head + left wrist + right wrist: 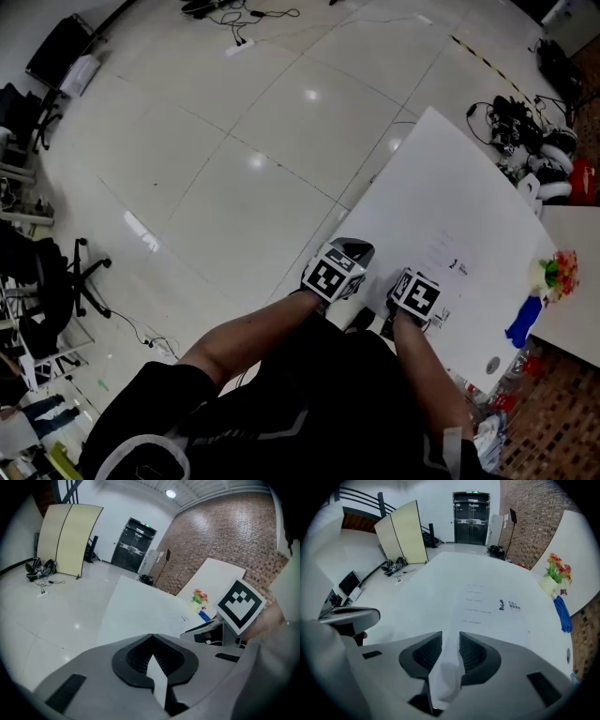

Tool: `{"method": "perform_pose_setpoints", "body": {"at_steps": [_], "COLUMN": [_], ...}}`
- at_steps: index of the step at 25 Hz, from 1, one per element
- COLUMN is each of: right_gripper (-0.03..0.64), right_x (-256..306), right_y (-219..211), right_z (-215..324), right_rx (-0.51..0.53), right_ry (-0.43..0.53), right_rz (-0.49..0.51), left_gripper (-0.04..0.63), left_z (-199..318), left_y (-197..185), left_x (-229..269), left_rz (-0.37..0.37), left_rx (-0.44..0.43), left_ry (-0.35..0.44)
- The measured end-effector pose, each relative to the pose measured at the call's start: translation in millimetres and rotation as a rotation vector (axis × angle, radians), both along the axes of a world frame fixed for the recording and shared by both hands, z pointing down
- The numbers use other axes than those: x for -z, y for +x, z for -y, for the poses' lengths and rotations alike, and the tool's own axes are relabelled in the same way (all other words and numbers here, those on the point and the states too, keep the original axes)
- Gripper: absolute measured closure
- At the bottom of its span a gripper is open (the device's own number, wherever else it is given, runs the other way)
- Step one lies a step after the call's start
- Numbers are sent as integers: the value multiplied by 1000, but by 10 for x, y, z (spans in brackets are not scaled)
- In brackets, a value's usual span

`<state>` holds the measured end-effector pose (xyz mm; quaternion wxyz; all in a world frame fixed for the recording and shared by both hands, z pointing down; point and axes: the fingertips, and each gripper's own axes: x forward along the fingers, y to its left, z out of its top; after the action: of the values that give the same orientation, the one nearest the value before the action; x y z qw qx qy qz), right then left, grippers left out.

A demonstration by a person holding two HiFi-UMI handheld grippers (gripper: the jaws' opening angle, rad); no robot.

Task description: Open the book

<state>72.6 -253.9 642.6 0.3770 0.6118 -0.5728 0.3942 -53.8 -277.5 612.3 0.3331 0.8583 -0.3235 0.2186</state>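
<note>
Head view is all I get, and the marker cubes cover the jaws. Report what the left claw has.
Observer: The left claw has its jaws together on a thin white sheet.
Operator: Now the right claw.
Observer: The right claw has its jaws apart, with white paper loose between them.
Operator: Describe the book ahead of it.
Observer: The book lies flat, with short printed lines beside a small dark figure.

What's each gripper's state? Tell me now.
Left gripper: shut on a thin white sheet.
Right gripper: open, a page between its jaws, not pinched.
</note>
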Motion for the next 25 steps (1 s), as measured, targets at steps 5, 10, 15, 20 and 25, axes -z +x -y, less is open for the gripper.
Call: {"method": "perform_pose_setpoints", "body": {"at_steps": [5, 10, 15, 20, 25], "right_gripper": [537, 537, 537, 600, 612], "right_x": [-131, -171, -182, -147, -126], "right_y": [75, 57, 58, 30, 21], "right_z": [-10, 28, 26, 29, -4], "right_rx": [-60, -22, -19, -42, -60], "right_ry": [-56, -124, -107, -79, -75], "right_rz": [-39, -110, -77, 43, 136], "left_gripper": [600, 600, 600, 600, 600], "left_z": [19, 62, 43, 26, 41], "left_y": [52, 72, 130, 165, 136], "left_x": [-97, -149, -148, -119, -92], "left_rz": [-33, -44, -63, -80, -76], "left_rx": [-21, -29, -29, -36, -20], "left_ry": [-30, -36, -37, -30, -26]}}
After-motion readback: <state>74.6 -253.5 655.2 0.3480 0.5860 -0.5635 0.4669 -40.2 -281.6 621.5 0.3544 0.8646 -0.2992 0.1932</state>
